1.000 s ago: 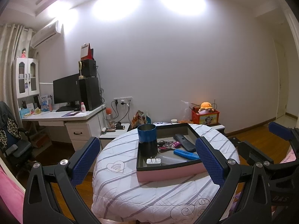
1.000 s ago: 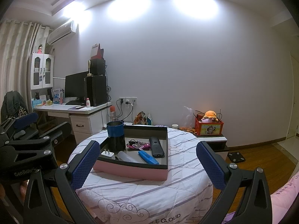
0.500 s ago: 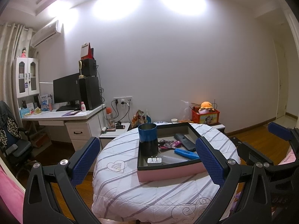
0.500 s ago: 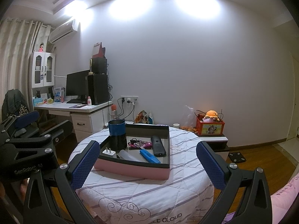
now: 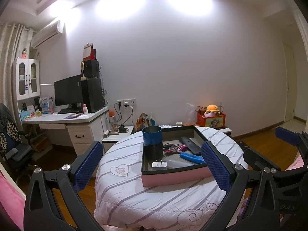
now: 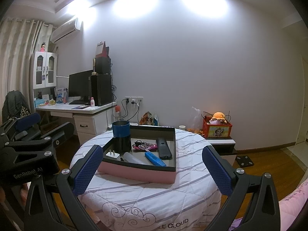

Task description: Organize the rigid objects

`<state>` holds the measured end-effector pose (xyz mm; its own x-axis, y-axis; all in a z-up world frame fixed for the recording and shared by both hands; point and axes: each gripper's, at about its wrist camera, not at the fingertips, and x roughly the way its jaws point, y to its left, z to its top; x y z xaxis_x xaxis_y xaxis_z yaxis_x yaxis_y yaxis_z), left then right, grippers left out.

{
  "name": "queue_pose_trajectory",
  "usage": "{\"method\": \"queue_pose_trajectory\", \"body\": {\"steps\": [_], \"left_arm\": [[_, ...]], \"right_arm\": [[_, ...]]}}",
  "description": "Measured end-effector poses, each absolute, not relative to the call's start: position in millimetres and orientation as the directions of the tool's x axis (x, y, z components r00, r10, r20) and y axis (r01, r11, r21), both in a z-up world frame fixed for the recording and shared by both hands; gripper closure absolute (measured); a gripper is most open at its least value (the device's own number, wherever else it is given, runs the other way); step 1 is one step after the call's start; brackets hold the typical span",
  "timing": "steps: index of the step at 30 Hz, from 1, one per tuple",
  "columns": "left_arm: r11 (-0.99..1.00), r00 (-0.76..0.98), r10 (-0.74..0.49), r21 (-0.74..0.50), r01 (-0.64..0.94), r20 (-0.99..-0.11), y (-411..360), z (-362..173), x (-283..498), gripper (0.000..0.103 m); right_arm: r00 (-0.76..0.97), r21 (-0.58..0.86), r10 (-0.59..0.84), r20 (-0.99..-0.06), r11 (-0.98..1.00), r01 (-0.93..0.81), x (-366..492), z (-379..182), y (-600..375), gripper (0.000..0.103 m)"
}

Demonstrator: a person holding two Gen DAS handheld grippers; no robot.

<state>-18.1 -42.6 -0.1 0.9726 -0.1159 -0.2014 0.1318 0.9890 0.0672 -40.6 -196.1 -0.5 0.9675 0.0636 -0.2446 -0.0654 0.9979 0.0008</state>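
1. Spreading wide and holding nothing, the left tool and the right tool each show two blue, dimpled pads on black frames, well short of the tray.
2. The tray is a shallow rectangular box with pink outer walls and a dark rim, resting on a round worktop draped in a quilted white cloth with grey stripes.
3. Inside the tray, a blue-and-black cylindrical cup stands upright in the left corner.
4. Just in front of the cup lies a white plug adapter, prongs up.
5. Right of the cup lie a bunch of keys, a flat blue bar, a black remote and a translucent tube.
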Motion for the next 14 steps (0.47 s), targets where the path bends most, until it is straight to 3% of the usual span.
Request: {"method": "queue_pose_trajectory", "body": {"steps": [14], "left_arm": [[0.99,0.973,-0.102,0.075,0.12,-0.207,-44.8,-1.0,-12.2,0.0]], "right_arm": [[0.968,-0.003,0.07,-0.243,0.997,-0.073,-39.6,-1.8,-193.9,0.0]]}}
